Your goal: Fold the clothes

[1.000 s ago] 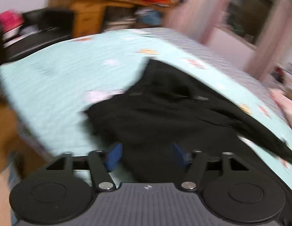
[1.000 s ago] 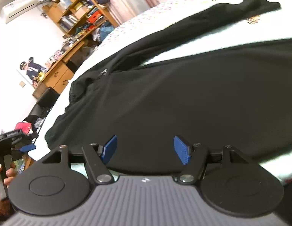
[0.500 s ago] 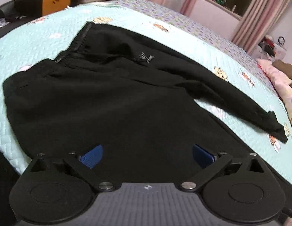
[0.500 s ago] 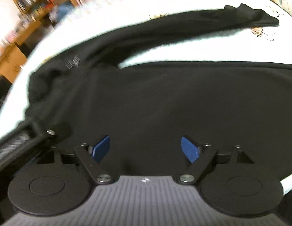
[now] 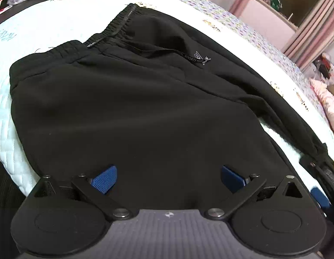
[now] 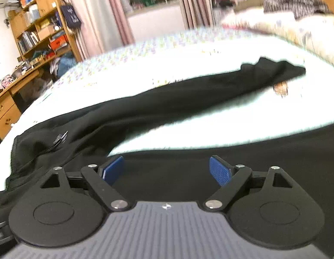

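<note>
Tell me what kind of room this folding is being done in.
Most likely a bedroom at home. The black trousers are spread on a bed with a quilted, patterned cover; wooden shelves crammed with books and boxes stand by a desk, and pink curtains hang at the window.

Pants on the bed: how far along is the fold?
Done: the black pants lie spread on the bed, waistband flat, legs still apart with sheet showing between them. No fold is visible yet. In hand: nothing; the left gripper is open over the fabric, and the right gripper has its jaws opening, gripping nothing. Left: every fold, starting with laying one leg onto the other.
</note>
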